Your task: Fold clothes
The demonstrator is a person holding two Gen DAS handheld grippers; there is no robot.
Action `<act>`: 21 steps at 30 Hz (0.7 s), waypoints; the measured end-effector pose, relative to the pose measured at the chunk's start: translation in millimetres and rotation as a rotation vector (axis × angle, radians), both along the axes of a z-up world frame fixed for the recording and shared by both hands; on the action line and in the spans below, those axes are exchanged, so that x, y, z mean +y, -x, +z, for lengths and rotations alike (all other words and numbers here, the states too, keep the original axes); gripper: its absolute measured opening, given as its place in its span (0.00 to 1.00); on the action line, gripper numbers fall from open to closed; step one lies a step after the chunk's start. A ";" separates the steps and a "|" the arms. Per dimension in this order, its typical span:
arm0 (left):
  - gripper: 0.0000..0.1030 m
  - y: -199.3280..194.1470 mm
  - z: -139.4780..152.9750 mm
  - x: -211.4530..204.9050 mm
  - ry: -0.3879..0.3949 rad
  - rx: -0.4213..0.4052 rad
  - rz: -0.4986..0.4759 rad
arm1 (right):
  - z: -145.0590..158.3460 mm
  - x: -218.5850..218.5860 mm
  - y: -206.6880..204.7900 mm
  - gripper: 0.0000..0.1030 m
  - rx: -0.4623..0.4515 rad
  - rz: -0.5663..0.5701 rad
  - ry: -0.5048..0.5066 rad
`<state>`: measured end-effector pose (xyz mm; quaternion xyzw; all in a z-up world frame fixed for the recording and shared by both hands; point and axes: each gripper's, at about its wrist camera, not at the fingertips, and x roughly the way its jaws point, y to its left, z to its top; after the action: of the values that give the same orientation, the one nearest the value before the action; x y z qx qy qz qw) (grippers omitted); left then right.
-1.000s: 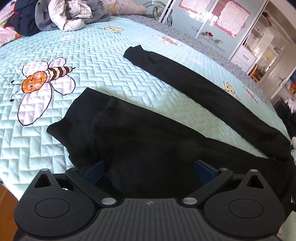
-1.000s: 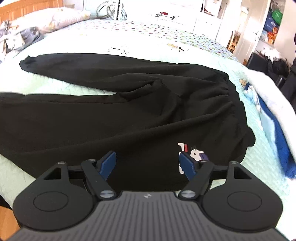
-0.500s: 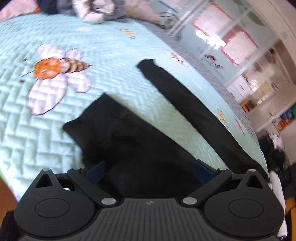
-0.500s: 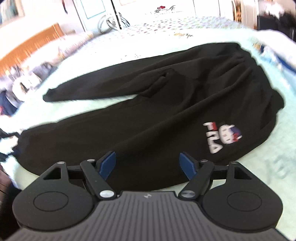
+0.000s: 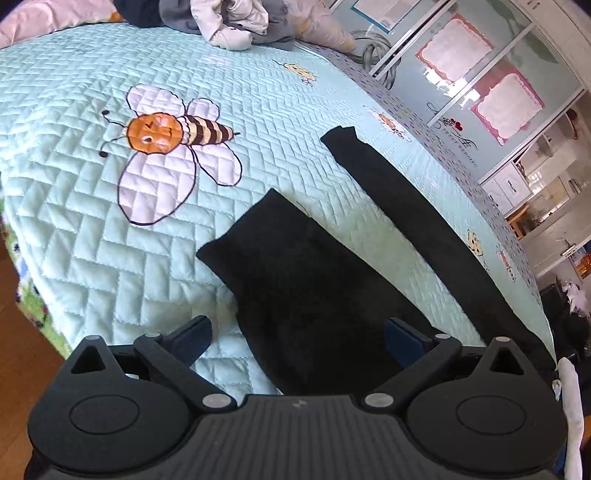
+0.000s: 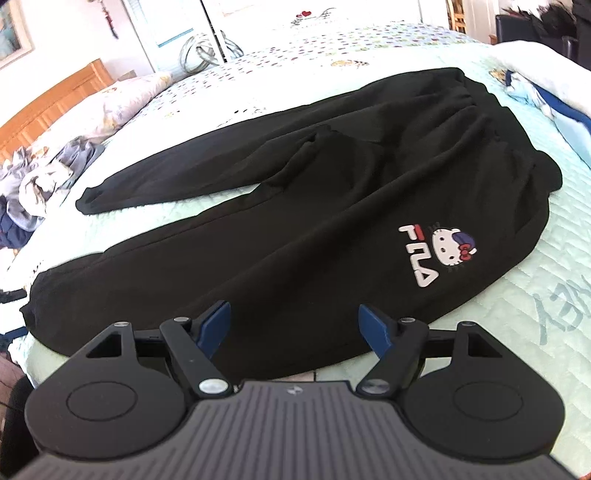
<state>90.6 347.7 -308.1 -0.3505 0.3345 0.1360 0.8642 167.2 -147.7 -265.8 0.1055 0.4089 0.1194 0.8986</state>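
Black trousers (image 6: 332, 206) lie flat on the bed (image 5: 92, 229), legs apart, near its front edge. The left tool (image 5: 297, 338) hovers spread over one leg's cuff end; the right tool (image 6: 293, 325) hovers spread over the other leg, pinching nothing.

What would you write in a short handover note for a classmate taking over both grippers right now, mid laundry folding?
Left gripper: open, empty, above the near leg's cuff end.
Right gripper: open, empty, above the near edge of the black trousers, beside the printed logo.
Trousers lie spread flat on the quilted bedspread, legs apart, far leg stretched out.
Done: laid out. Left: every fold. The clothes heap at the bed's far end looks unfolded.
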 end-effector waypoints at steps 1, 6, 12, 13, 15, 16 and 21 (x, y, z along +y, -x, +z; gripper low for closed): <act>0.98 -1.0 -0.8 -0.4 -0.007 -0.009 0.005 | -0.7 1.4 1.7 0.75 -0.004 0.003 0.004; 0.65 -19.7 -4.3 3.6 -0.018 -0.069 -0.011 | -5.9 -2.9 3.6 0.75 -0.011 -0.032 -0.028; 0.13 -31.9 -1.9 -6.7 -0.141 -0.070 -0.028 | -0.9 -5.9 10.3 0.75 -0.076 -0.089 0.105; 0.13 -30.8 2.5 -11.9 -0.187 -0.076 -0.034 | 0.6 -10.9 12.6 0.75 -0.083 -0.112 0.120; 0.13 -27.9 11.6 -15.6 -0.230 -0.102 -0.036 | 1.5 -28.4 16.7 0.75 -0.070 -0.180 0.099; 0.13 -26.7 16.4 -13.7 -0.232 -0.118 -0.028 | 0.5 -39.6 18.9 0.75 -0.054 -0.219 0.071; 0.13 -28.0 37.8 -0.4 -0.282 -0.155 0.023 | -13.2 -77.9 26.2 0.75 0.004 -0.299 -0.099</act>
<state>118.6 347.3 -270.3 -0.2390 0.2405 0.1638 0.9264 140.9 -225.6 -279.0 0.2098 0.3838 0.0042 0.8993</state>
